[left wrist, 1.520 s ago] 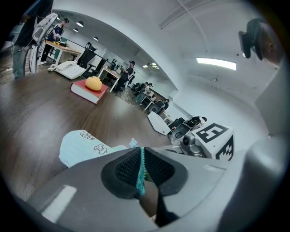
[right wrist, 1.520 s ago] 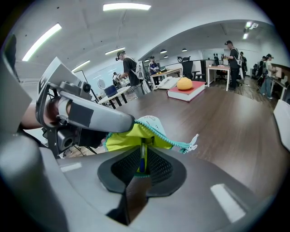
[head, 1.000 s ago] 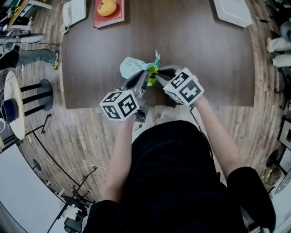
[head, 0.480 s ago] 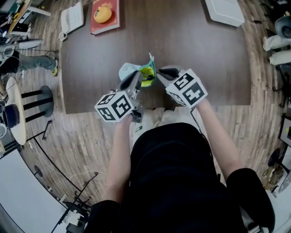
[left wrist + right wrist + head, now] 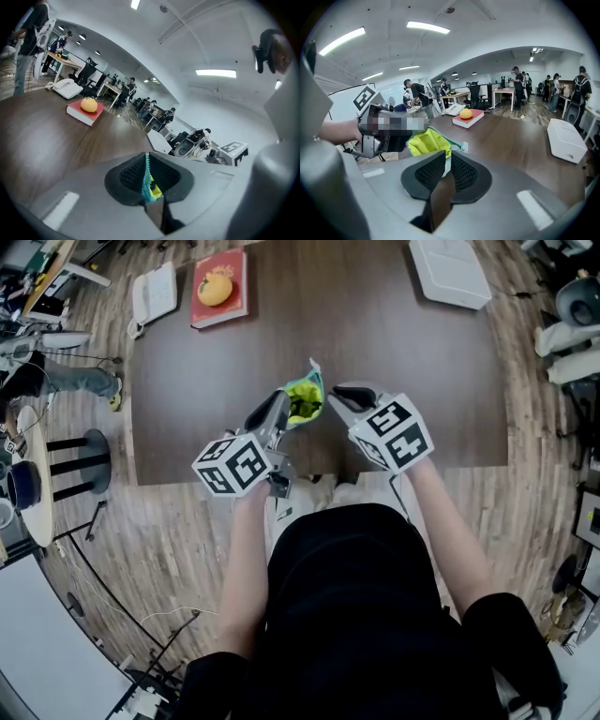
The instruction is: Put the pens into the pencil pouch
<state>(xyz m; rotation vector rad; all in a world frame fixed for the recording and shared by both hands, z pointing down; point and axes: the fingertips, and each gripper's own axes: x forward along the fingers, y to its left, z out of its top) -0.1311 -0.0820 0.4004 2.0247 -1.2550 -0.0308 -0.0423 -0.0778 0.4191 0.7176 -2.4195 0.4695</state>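
Head view: left tool (image 5: 278,411) and right tool (image 5: 343,396) flank the pencil pouch (image 5: 303,399). Its mouth is open with the yellow-green lining up, held over the bench (image 5: 187,390) near the front edge. Grip detail shows only in the gripper views. Left gripper view: pads clamped on the pouch's teal zipper edge. Right gripper view: pads pinching the opposite rim, lining spread beyond. Far end of the bench: red book (image 5: 230,313) with orange fruit (image 5: 217,287) on top, white phone (image 5: 155,294), white box (image 5: 450,273).

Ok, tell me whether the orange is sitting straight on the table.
No, the orange rests on top of the red book, not on the table itself.
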